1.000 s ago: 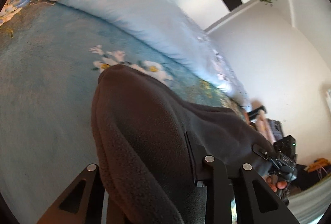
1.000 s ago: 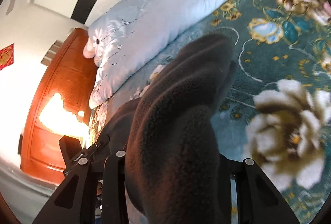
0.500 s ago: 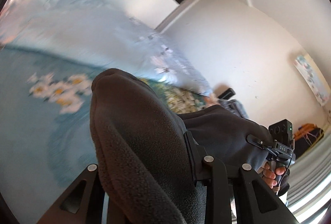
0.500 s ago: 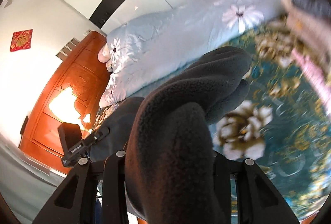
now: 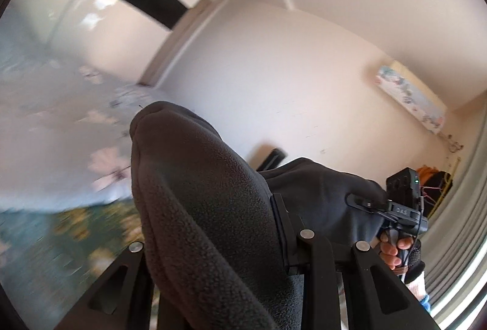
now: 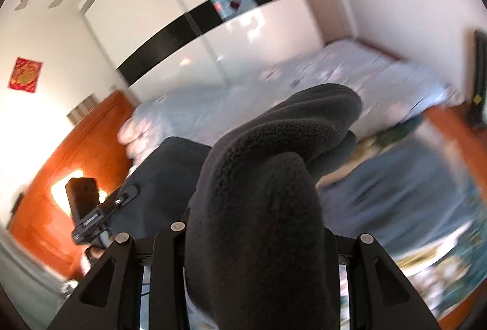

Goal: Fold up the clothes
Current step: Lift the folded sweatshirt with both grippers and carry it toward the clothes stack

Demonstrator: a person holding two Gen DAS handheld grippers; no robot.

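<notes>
Left wrist view: much of the room is smeared by motion blur, so the bed is made out only as a pale flowered cover with a teal patterned blanket below it. In the right wrist view the white wardrobe with its black band is seen behind the bed, and an orange wooden headboard is partly hidden at the left.

The dark fleece garment is held up off the bed and spans between the two tools; its lower part is cut off by the frame edge in both views. In the left wrist view it is bunched through the left tool, whose jaws are closed on the cloth, though the fingertips themselves are buried under the fleece. In the right wrist view the same garment is heaped over the right tool, which is likewise clamped on it with its tips concealed.

The other tool is seen from each camera only in part. The right tool appears at the far end of the cloth with a few fingers of the holding hand visible beneath it; the left tool shows as a small clip at the garment's edge.

An air conditioner is mounted on the far wall, and a red paper square hangs on the wall left of the wardrobe.
</notes>
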